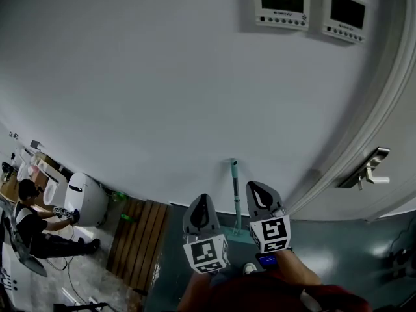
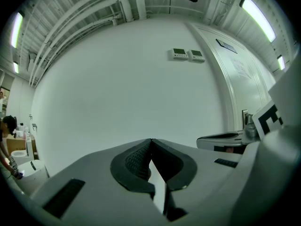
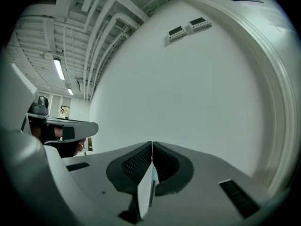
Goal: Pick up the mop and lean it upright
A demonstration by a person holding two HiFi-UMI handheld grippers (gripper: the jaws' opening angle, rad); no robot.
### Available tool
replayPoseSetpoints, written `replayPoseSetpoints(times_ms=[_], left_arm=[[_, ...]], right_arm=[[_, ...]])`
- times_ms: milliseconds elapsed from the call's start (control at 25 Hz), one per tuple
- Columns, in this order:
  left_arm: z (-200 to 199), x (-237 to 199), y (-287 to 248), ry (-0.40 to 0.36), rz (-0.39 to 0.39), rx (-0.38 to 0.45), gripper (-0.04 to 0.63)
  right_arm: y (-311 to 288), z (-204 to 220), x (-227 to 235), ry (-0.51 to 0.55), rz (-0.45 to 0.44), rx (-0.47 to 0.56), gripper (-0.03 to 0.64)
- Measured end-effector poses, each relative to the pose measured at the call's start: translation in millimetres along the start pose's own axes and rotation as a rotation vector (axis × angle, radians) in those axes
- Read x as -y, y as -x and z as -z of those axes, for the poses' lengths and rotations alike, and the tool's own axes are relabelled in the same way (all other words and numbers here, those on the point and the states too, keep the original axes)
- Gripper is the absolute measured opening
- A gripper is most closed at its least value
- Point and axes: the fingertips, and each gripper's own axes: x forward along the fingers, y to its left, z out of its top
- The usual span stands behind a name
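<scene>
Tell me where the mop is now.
In the head view, the mop stands upright against the wall, low centre, between the left gripper and right gripper.

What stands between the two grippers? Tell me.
Head view: the mop, leaning upright on the wall, shows in the gap between the left gripper and right gripper, touching neither.
</scene>
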Motion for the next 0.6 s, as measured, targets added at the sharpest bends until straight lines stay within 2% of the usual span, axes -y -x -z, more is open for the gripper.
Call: replayPoseSetpoints(times_ms=[360, 600], left_arm=[[2.7, -4.7, -2.3, -0.003, 0.001, -0.008, 0.014], [2.6, -6.6, -2.1, -0.013, -0.003, -0.010, 0.014]], right_arm=[[-24.7, 30.4, -0.7, 0.010, -0.003, -0.042, 0.020], [-53.6, 53.3, 4.9, -0.022, 0.009, -0.081, 0.037]])
